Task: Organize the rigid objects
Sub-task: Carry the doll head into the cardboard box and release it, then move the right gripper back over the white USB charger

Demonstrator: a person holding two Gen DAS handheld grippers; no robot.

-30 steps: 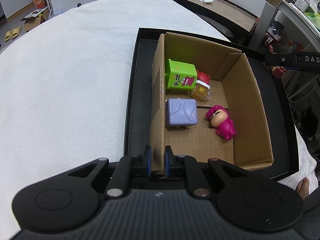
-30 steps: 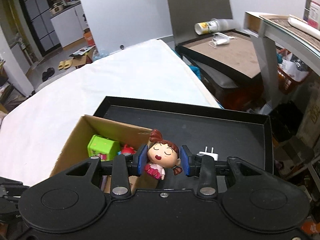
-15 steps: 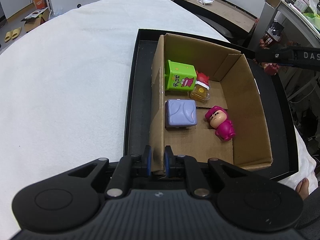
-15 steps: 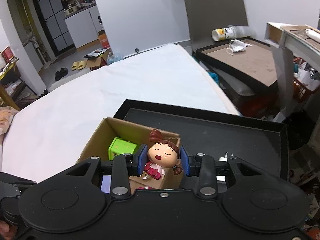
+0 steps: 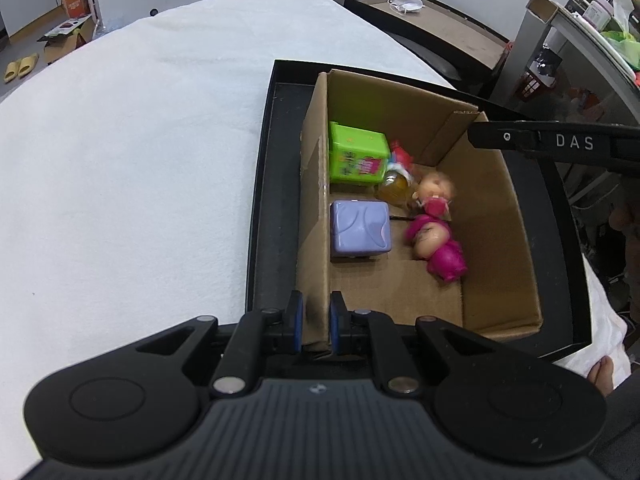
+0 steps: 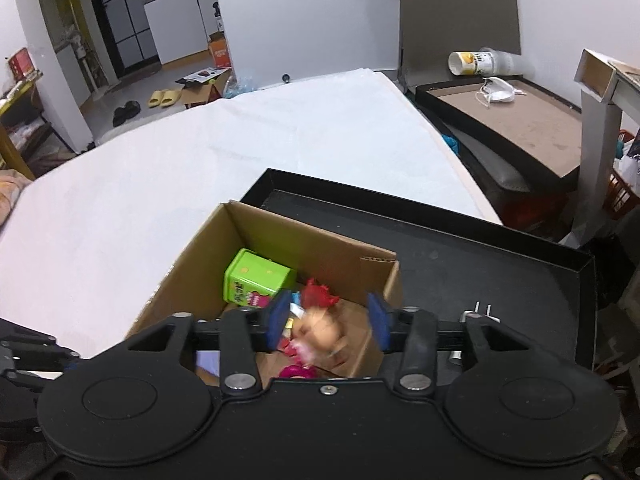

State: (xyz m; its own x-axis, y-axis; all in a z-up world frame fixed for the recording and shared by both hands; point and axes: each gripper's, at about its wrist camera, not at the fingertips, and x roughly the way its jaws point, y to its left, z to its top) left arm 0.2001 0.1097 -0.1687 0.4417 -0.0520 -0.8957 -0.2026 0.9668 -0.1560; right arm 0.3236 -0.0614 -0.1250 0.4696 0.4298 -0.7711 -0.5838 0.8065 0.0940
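A cardboard box (image 5: pixel 492 216) stands in a black tray (image 5: pixel 268 200). My left gripper (image 5: pixel 314 326) is shut on the box's near left wall. My right gripper (image 6: pixel 328 322) is open above the box; its arm shows in the left wrist view (image 5: pixel 560 146). The brown-haired doll (image 5: pixel 434 196), blurred, lies in the box below my right gripper (image 6: pixel 320 334). Also in the box are a green cube (image 5: pixel 356 152), a purple cube (image 5: pixel 360 230), a pink figure (image 5: pixel 438 248), a small yellow jar (image 5: pixel 394 190) and a red toy (image 5: pixel 400 152).
The tray sits on a white cloth-covered table (image 5: pixel 140 160). A white plug (image 6: pixel 478 312) lies in the tray right of the box. Another black tray with a mask (image 6: pixel 496 92) and a tipped cup (image 6: pixel 476 62) stands beyond the table.
My right gripper has moved over the box and opened. The doll has left it and dropped into the box beside the pink figure. My left gripper still holds the box wall.
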